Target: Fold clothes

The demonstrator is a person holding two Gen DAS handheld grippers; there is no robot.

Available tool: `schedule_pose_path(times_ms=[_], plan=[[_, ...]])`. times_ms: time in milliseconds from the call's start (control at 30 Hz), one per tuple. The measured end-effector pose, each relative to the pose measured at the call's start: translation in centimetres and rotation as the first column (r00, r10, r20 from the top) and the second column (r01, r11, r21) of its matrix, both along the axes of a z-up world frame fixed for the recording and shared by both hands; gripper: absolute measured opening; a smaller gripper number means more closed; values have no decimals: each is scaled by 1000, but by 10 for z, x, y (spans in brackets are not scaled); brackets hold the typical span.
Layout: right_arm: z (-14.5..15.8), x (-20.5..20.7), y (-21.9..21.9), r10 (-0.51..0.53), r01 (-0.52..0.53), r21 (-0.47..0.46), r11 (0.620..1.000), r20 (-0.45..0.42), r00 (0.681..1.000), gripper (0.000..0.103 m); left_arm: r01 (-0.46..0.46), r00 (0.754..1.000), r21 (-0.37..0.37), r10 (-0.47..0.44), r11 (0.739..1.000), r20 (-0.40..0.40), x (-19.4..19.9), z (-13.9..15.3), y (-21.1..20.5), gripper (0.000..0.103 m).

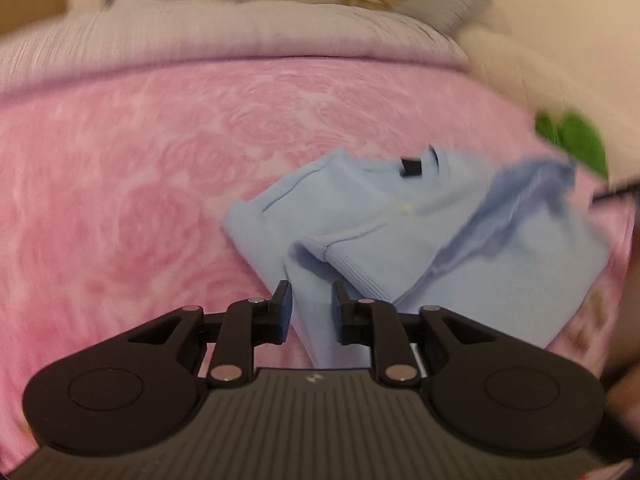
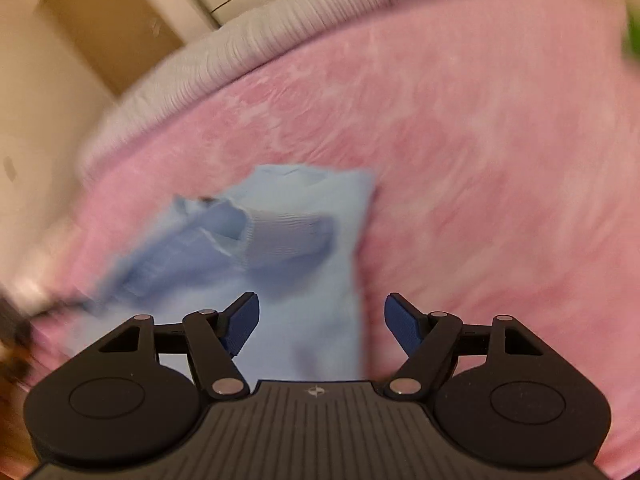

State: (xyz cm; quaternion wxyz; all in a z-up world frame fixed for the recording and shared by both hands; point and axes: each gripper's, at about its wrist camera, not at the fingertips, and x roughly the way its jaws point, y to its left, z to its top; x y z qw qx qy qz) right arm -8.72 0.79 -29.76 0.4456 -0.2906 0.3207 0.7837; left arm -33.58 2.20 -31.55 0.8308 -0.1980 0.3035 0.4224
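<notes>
Light-blue knit sweatshirt (image 1: 360,220), partly folded, lies on a pink rose-patterned fleece blanket (image 1: 120,200) that covers a bed, seen first from the left wrist camera. It sits just ahead and to the right of the left gripper (image 1: 311,308). A ribbed cuff (image 1: 360,276) lies across its middle, and a small black neck label (image 1: 411,167) shows at the far edge. The left gripper's black fingers stand a little apart, with a strip of the blue fabric running down between them; whether the pads touch it cannot be told. A blurred green item (image 1: 576,140) sits at the blanket's right edge, and a pale ribbed quilt (image 1: 200,40) lies beyond the blanket.

From the right wrist camera, the same sweatshirt (image 2: 312,208) lies ahead and slightly left of the right gripper (image 2: 322,320), its near part reaching down between the blue-padded fingers. These are spread wide and grip nothing. The picture is motion-blurred, so the folds are hard to read.
</notes>
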Motion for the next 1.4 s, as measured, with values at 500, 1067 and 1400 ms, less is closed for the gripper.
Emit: schedule_pose_path(times_ms=[500, 1067, 1400], plan=[[-28, -50, 78, 71, -71, 109, 992, 1, 997, 59, 108, 994, 11, -108, 994, 8, -6, -15, 51, 25], [-43, -25, 102, 10, -26, -81, 996, -182, 983, 50, 22, 964, -207, 34, 978, 264, -38, -36, 86, 35], [-30, -42, 85, 63, -62, 19, 998, -60, 996, 25, -2, 950, -240, 77, 971, 304, -52, -39, 80, 12]])
